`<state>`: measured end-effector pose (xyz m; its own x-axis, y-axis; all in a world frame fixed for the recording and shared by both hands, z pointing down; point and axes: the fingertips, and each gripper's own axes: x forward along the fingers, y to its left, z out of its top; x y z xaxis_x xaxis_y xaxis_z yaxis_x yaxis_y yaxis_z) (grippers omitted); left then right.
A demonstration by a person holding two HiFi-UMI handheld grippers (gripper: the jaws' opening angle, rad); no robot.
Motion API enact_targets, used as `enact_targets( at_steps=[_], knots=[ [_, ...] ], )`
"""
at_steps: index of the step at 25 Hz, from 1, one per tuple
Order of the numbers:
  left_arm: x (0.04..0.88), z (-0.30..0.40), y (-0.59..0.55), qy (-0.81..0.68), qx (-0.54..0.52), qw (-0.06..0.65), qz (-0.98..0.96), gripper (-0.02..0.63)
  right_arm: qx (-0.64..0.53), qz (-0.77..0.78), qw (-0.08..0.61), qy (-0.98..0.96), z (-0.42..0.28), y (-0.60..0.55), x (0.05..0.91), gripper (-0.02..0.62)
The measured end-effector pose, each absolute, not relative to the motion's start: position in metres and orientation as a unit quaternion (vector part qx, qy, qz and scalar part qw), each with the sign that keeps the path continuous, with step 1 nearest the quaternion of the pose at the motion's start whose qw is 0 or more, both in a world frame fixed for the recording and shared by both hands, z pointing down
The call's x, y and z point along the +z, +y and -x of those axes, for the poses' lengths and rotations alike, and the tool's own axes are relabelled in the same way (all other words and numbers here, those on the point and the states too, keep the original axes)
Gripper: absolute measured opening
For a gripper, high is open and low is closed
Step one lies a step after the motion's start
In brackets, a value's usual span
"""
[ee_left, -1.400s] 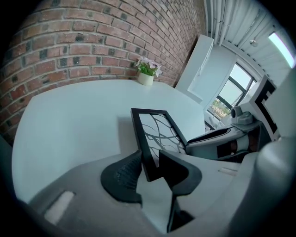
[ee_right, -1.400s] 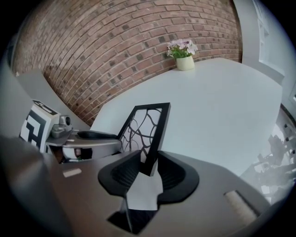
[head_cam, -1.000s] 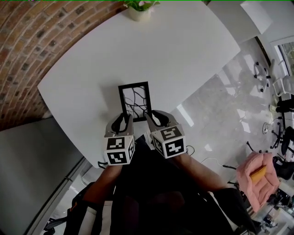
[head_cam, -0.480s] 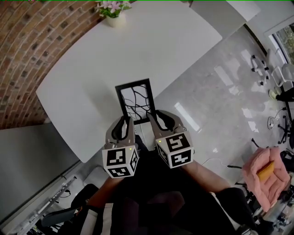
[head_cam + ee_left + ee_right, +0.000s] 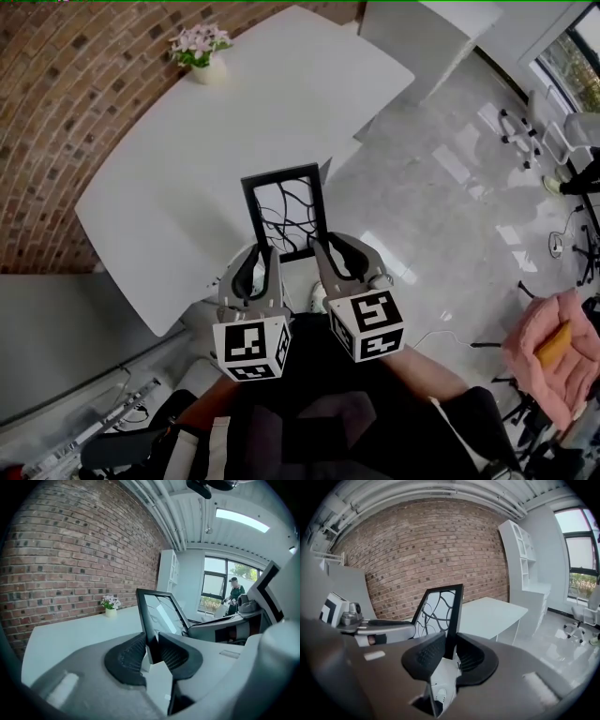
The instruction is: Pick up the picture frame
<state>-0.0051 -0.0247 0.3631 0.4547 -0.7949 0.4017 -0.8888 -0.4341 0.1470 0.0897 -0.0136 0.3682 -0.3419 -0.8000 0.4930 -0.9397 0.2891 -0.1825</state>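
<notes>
The picture frame (image 5: 286,211) is black with a dark branching pattern behind glass. It is held up off the white table (image 5: 178,159), upright and leaning a little, over the table's near edge. My left gripper (image 5: 260,249) grips its lower left edge; in the left gripper view the frame (image 5: 161,616) stands clamped between the pads (image 5: 136,651). My right gripper (image 5: 323,246) has the lower right edge between its jaws, which are closing on it; in the right gripper view the frame (image 5: 440,606) rises from the pads (image 5: 429,653).
A small pot of pink flowers (image 5: 199,52) stands at the table's far end by the brick wall. A white cabinet (image 5: 427,33) is beyond the table. Glossy floor lies to the right, with office chairs (image 5: 553,141) and a pink cloth (image 5: 548,352).
Both grippers have risen together with the frame between them, lifting it off the tabletop and bringing it toward the table's near edge. The jaws have narrowed on its lower edge.
</notes>
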Motion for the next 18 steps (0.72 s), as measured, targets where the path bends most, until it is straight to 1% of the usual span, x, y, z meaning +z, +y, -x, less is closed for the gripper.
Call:
enact_targets(
  at_steps=[6,10,18],
  knots=[
    [0.328,-0.044,0.008,-0.487,0.13,0.132,-0.854,0.08,0.207,-0.577,0.119,-0.781,-0.138,0.025,0.335,0.072],
    [0.328,-0.046,0.009,-0.476,0.125,0.12,-0.862,0.078,0.193,-0.592,0.112,-0.774,-0.14,0.028,0.334,0.071],
    [0.33,-0.047,0.007,-0.469,0.125,0.118,-0.866,0.078,0.19,-0.598,0.107,-0.771,-0.14,0.028,0.334,0.071]
  ],
)
